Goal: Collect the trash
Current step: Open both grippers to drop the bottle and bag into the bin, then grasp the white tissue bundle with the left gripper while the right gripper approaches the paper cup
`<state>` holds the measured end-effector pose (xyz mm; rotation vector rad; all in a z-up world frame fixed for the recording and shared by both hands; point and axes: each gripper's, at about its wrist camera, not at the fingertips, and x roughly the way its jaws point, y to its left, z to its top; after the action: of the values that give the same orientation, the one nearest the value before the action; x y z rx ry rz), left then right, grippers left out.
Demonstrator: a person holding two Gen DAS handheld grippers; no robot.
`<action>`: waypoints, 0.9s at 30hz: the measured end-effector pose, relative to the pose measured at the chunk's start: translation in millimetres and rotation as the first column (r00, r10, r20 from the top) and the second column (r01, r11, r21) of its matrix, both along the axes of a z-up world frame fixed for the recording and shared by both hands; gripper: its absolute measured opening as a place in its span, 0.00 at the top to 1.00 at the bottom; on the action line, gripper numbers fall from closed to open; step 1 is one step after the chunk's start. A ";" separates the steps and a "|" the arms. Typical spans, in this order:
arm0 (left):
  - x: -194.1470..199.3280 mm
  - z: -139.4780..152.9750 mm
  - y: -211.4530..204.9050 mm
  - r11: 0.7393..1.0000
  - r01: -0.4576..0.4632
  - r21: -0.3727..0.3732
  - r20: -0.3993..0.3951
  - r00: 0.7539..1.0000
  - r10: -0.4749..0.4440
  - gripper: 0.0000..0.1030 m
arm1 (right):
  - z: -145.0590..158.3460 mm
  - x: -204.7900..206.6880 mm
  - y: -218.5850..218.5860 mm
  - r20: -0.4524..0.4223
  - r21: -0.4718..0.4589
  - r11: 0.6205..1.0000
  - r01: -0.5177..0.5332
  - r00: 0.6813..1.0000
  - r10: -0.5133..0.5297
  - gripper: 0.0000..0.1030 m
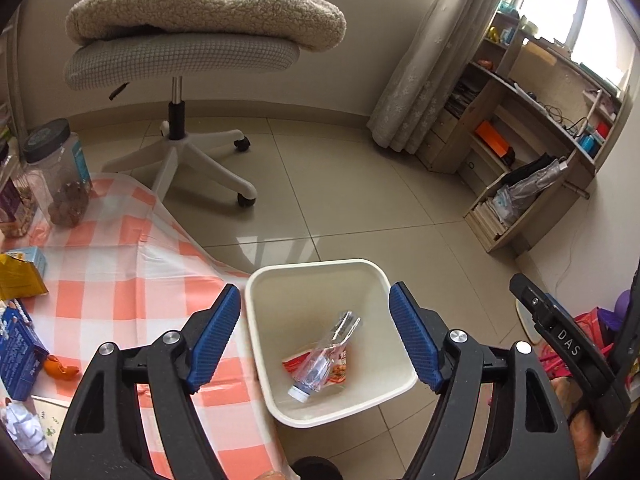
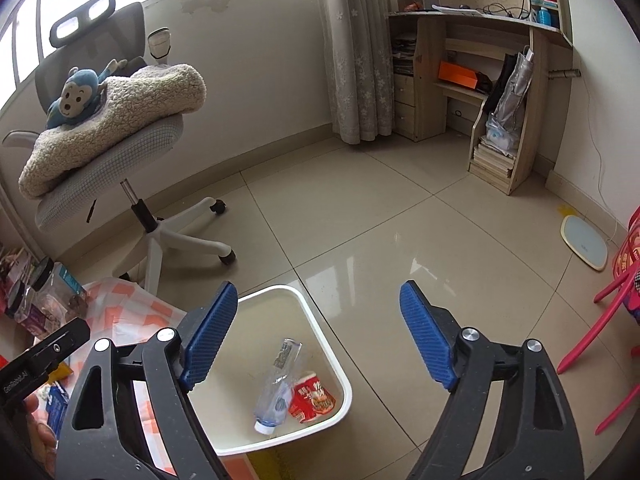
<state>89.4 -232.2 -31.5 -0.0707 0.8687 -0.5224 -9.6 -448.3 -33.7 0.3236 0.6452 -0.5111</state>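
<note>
Glossy beige floor tiles [image 2: 360,208] spread across a small room, with a swivel chair [image 2: 120,148] by the far wall that carries a folded fleece blanket [image 1: 204,8] and a blue monkey plush [image 2: 74,94]. A lace curtain [image 2: 356,48] hangs beside a wooden desk with shelves [image 2: 480,40], and a pale bathroom scale [image 2: 584,246] lies on the floor near the right wall.

At the left, a surface is draped in an orange-and-white checked cloth [image 1: 112,256]. On it stand a clear jar with a dark lid [image 1: 56,172], a blue carton [image 1: 18,352], a yellow packet [image 1: 20,276], a scrap of orange wrapper [image 1: 60,368] and a crumpled white paper ball [image 1: 24,428].

Just beside the cloth's hanging edge, a white waste bin [image 1: 316,276] stands on the floor. Inside it lie a crushed clear plastic bottle [image 2: 276,392] with a white cap and a red snack wrapper [image 2: 314,398], touching each other at the bottom.

The left tool [image 1: 316,336] hangs above the bin, its blue ribbed pads [image 1: 216,340] spread wide with nothing between them; the bin shows through the gap. The right tool [image 2: 320,340] is likewise spread wide and empty, above the bin's right rim and the bare floor. Each tool's black body edges into the other's view.
</note>
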 end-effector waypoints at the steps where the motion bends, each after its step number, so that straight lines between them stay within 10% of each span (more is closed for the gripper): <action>1: -2.2 2.2 5.1 1.000 -0.012 0.016 0.022 1.000 0.012 0.26 | 2.3 -0.3 5.7 0.005 -0.022 1.000 -0.002 1.000 0.002 0.15; 13: -29.9 22.2 83.3 0.955 -0.251 0.160 0.300 0.934 0.195 0.16 | 12.8 9.2 116.3 0.047 -0.246 0.966 -0.085 0.994 0.100 0.07; 27: -28.4 0.2 189.7 0.870 -0.445 0.212 0.285 0.880 0.380 0.13 | 4.2 38.6 228.9 0.013 -0.272 0.928 -0.256 0.963 0.270 0.07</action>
<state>61.0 -42.4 -31.3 0.0548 0.6584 0.0009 29.0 -219.3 -29.5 -0.0082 0.5524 -0.3250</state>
